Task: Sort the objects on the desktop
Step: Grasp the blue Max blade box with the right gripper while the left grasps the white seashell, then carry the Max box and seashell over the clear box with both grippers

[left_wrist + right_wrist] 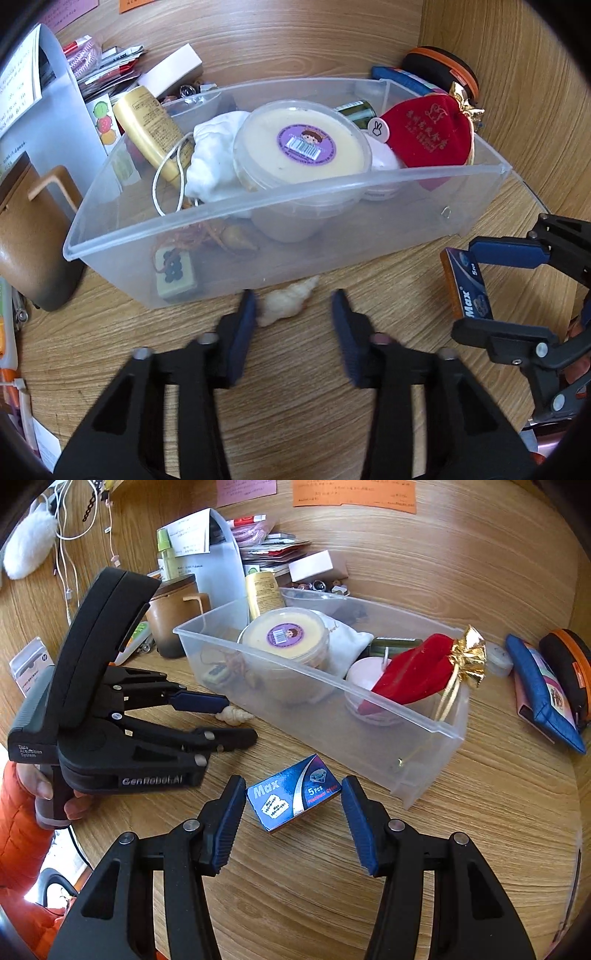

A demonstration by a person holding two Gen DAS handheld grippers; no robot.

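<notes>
A small cream seashell (288, 302) lies on the wooden desk just in front of a clear plastic bin (288, 192). My left gripper (293, 299) straddles it: the left pad touches the shell and the right pad stands apart, so the gripper is open. The right wrist view shows the same shell (236, 714) between the left gripper's (240, 720) fingers. My right gripper (293, 786) is shut on a blue "Max" blade box (291, 792), gripped end to end, to the right of the left gripper. The bin holds a round tub (301, 147), a red pouch (424, 136) and a yellow tube (144, 125).
A brown mug (33, 236) stands left of the bin, with papers and small packets behind it. A blue pouch (543, 690) and a black-and-orange case (569, 664) lie right of the bin. A hand in an orange sleeve (22, 812) grips the left tool. Wooden walls close the back and right.
</notes>
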